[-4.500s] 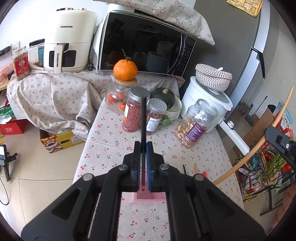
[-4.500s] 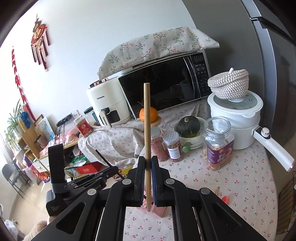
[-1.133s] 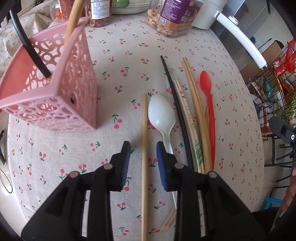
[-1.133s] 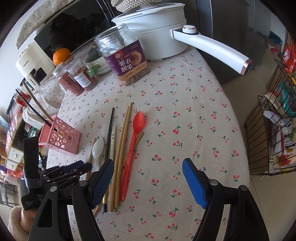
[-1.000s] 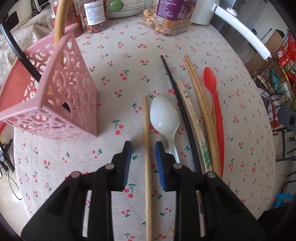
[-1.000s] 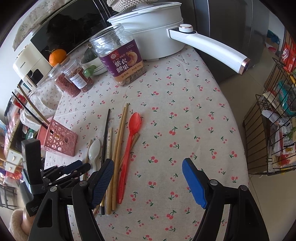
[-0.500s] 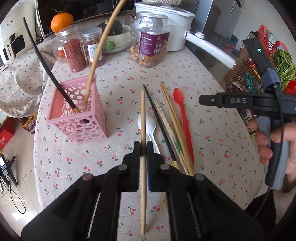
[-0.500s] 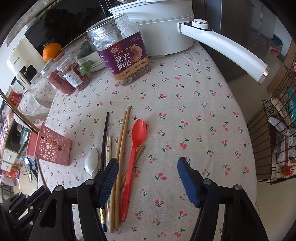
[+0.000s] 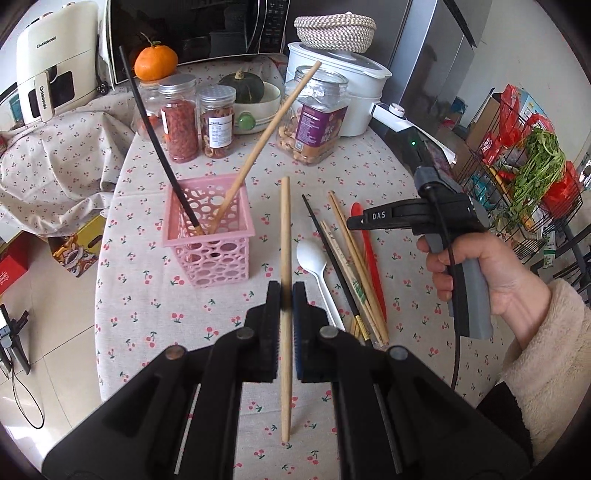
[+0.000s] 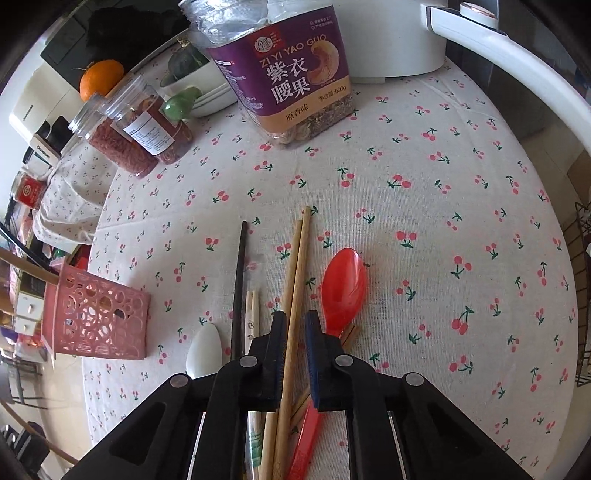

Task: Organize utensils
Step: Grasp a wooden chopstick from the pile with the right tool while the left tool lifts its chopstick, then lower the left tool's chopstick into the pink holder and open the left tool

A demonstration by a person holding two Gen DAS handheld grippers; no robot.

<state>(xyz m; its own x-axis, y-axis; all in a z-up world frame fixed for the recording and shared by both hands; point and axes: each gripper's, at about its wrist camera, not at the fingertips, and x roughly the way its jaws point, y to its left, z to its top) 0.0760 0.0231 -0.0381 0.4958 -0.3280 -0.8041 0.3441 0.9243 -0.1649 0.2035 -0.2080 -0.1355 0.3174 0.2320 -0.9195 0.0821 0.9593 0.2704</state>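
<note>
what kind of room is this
Most likely a home kitchen or dining corner: a microwave and a white air fryer stand behind a cloth-covered table holding food jars, with a rack of groceries beside it.

Right gripper [image 10: 295, 325] is down low over the worktop [image 10: 443, 206], jaws slightly apart with the pair of wooden chopsticks [image 10: 297, 266] running up between them. Red spoon [image 10: 341, 291] sits just right of the jaws, black chopstick [image 10: 239, 280] and white spoon [image 10: 205, 349] left, pink basket [image 10: 94, 321] further left.
</note>
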